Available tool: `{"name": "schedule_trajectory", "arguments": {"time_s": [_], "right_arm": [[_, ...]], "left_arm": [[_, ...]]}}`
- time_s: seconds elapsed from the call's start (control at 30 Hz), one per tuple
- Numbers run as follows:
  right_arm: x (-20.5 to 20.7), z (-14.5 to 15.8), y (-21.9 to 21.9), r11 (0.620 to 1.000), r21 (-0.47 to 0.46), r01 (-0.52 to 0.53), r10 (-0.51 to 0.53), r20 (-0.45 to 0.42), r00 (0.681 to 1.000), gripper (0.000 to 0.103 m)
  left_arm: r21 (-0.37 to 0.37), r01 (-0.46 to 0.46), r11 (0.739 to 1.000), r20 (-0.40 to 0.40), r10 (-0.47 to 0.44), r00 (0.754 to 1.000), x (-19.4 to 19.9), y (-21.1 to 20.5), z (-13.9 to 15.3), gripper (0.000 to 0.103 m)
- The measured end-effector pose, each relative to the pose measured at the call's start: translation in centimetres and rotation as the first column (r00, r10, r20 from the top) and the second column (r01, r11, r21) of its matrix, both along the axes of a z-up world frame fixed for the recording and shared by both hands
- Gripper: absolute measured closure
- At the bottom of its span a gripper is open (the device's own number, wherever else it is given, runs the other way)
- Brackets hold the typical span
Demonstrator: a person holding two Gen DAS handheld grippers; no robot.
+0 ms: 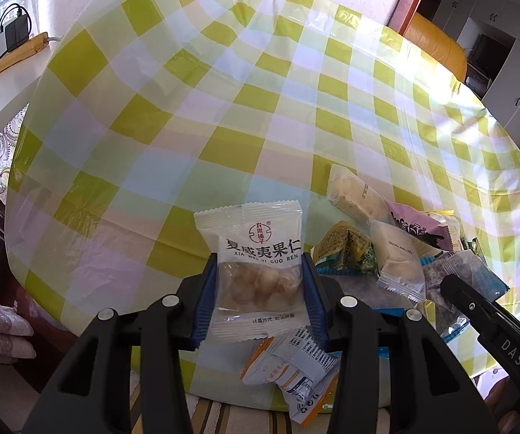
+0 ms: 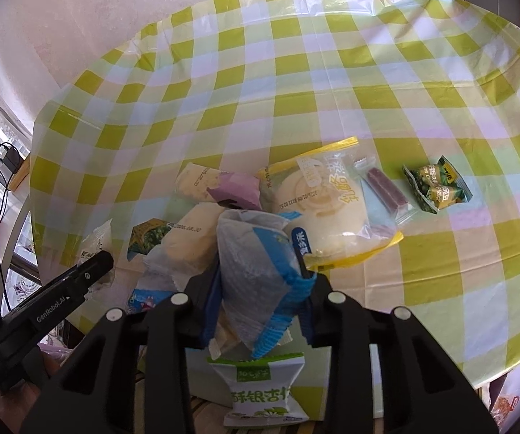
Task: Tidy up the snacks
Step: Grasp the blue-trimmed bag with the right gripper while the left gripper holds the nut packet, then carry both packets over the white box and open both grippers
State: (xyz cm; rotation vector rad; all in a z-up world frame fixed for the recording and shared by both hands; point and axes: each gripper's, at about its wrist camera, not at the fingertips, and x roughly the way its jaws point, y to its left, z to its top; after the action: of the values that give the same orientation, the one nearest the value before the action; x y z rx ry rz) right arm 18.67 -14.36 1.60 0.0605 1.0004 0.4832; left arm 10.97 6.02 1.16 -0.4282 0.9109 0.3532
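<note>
Nearby, snack pile (image 2: 223,209) on checkered tablecloth (image 2: 296,90)

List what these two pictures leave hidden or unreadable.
- Left wrist view: the nut packet's side edges, covered by the left claw.
- Right wrist view: the blue-and-white packet's front print, crumpled in the right claw.
- Right wrist view: the green-and-white packet, cut off by the bottom edge.
</note>
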Motion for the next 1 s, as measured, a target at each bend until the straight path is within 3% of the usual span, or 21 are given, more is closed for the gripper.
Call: {"name": "schedule_trajectory", "arguments": {"time_s": [0.4,0.53,0.8,1.0], "right_arm": [[-1.0,3.4,-2.7,0.999,0.037,0.040,-0.043,0.087,0.995,0.068],[-1.5,4.2,-3.8,0.998,0.012,0.067,-0.068,0.126,0.990,0.068],[-2.5,4.6,-7.6,0.988,-0.039,0.149,-0.141,0.161,0.977,0.068],[-3.4,4.5,-12.0,0.976,-0.040,0.213,-0.205,0.148,0.968,0.068]], "left_arm": [[0.031,0.034,0.999,0.059,-0.036,0.998,-0.3,-2.2,2.2,0.060],[0.037,0.066,0.997,0.075,-0.068,0.995,-0.2,-3.6,3.0,0.060],[0.024,0.209,0.978,0.085,-0.210,0.974,0.6,-9.0,4.0,0.060],[-0.007,0.355,0.935,0.074,-0.354,0.932,1.4,-14.5,3.9,0.060]]}}
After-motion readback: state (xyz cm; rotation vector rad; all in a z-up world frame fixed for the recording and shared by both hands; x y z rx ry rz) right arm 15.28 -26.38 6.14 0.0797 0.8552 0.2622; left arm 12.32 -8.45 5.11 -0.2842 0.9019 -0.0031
